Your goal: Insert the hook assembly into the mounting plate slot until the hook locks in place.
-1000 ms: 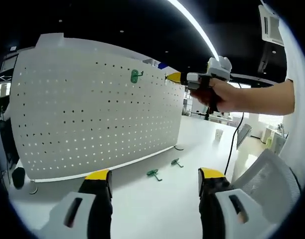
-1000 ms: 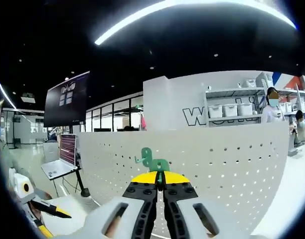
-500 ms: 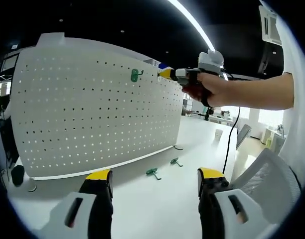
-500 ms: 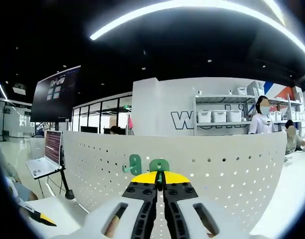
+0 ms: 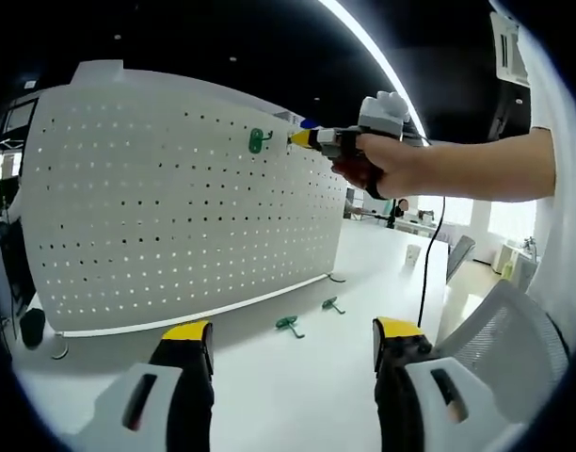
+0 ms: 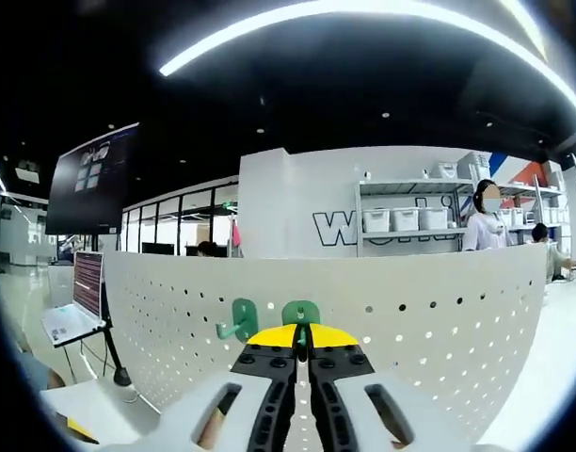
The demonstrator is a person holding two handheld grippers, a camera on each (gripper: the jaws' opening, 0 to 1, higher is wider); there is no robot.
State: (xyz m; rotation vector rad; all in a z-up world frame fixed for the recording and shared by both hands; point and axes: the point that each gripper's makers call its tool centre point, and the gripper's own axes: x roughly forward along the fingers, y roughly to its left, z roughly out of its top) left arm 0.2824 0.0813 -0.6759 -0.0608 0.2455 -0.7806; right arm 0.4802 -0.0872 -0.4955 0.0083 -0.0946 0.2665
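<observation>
A white perforated mounting plate (image 5: 175, 207) stands upright on the table, with one green hook (image 5: 258, 141) fixed near its top edge. A hand holds my right gripper (image 5: 302, 138) just right of that hook, close to the plate. In the right gripper view my right gripper (image 6: 302, 335) is shut on a second green hook (image 6: 300, 312), held against the plate (image 6: 439, 311) beside the mounted hook (image 6: 239, 318). My left gripper (image 5: 293, 331) hangs open low over the table with nothing between its jaws. Two spare green hooks (image 5: 288, 326) (image 5: 333, 304) lie on the table by the plate's foot.
The white table (image 5: 269, 386) runs in front of the plate. A mesh chair (image 5: 500, 330) stands at the right and a black cable (image 5: 427, 278) hangs from the right gripper. Behind the plate are shelves with bins (image 6: 410, 218), people (image 6: 483, 226), a dark screen (image 6: 90, 179) and a laptop (image 6: 67, 315).
My right gripper with its green hook has moved left along the plate's top, closer to the mounted hook. The left gripper has stayed still and open.
</observation>
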